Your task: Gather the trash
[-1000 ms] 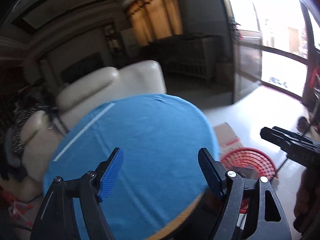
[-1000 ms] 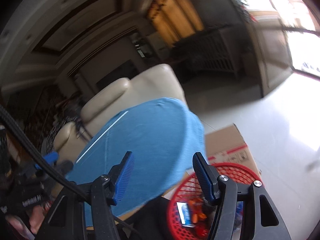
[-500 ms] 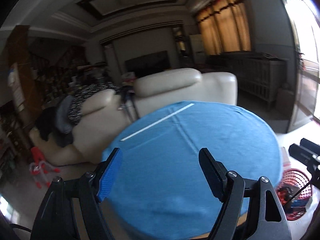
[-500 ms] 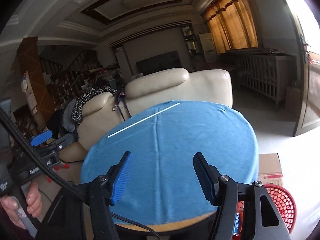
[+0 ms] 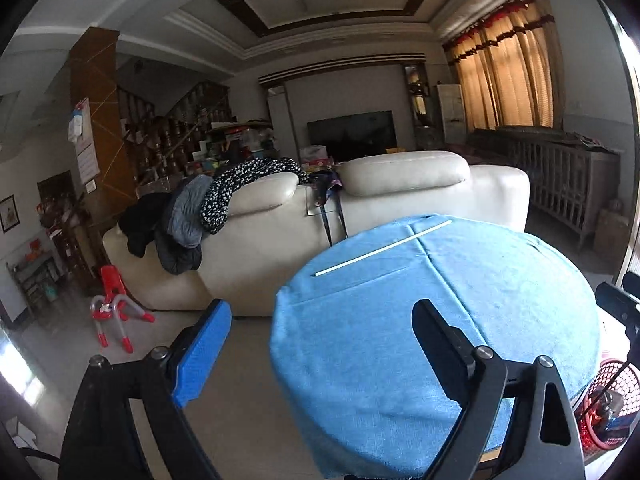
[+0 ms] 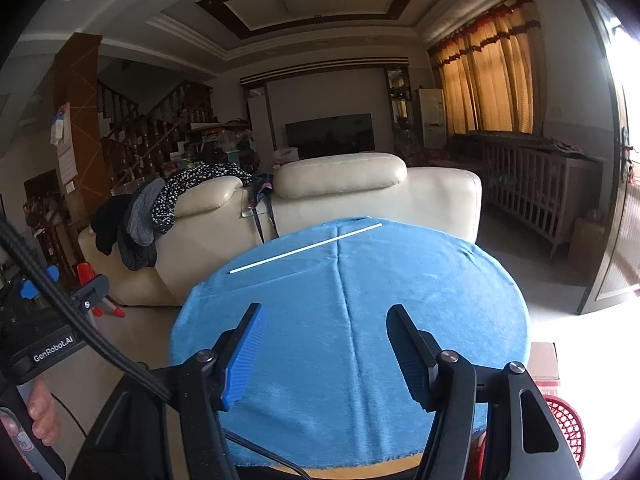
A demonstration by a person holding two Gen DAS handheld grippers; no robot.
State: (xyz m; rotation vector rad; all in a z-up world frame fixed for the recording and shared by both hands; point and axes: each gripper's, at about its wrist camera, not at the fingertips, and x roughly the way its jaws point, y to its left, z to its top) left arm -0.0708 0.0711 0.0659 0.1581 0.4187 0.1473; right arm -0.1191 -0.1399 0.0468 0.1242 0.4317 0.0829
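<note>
Hovering released and empty, both the left hand-held gripper (image 5: 320,344), its jaws just widened, and right hand-held gripper (image 6: 324,344) face the thin white straw (image 6: 306,249) on the blue-clothed round table (image 6: 440,300), likely the next trash.

left gripper (image 5: 320,344) fingers just opened wider, empty, right gripper (image 6: 326,354) parted, empty

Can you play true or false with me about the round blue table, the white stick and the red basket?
1. A thin white stick lies on the round table's blue cloth. True.
2. The left gripper is squeezing the stick. False: its jaws have just been opening wider, nothing between them.
3. The red mesh basket stands on the table. False: it sits lower, beside the table's edge.
4. Clothes hang over the cream leather sofa. True.
5. The right gripper is open and empty. True.
</note>
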